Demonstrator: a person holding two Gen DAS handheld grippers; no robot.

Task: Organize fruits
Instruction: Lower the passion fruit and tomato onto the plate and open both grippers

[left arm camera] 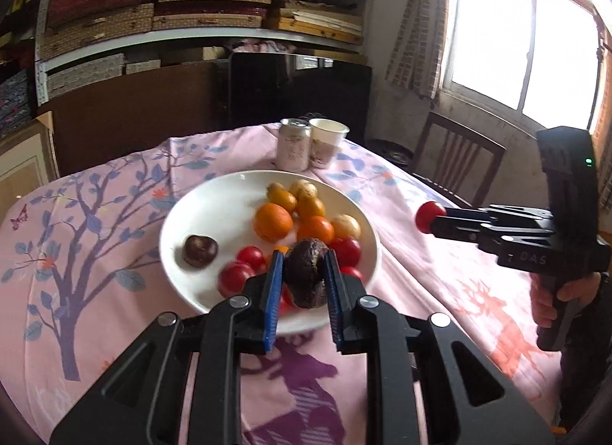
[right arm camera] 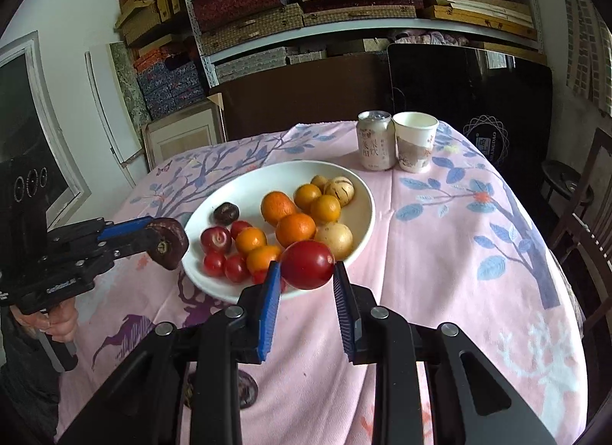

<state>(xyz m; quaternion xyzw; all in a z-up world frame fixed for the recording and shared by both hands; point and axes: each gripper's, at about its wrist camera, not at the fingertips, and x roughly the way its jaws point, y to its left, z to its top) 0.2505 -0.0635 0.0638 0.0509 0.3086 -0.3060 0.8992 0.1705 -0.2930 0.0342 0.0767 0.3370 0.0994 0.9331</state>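
Above the white plate's point(right arm camera: 359, 231) near rim, the left gripper point(left arm camera: 304, 276) clamps a dark, wrinkled fruit point(left arm camera: 306, 278); the right gripper point(right arm camera: 308, 273) clamps a smooth, glossy red fruit point(right arm camera: 308, 264). Round skins may slip from ribbed blue pads point(right arm camera: 269, 315), rolling off the soft pink cloth point(right arm camera: 440, 254).

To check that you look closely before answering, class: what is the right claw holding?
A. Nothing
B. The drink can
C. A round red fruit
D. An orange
C: in the right wrist view the right claw is closed on a round red fruit, held above the near rim of the white bowl.
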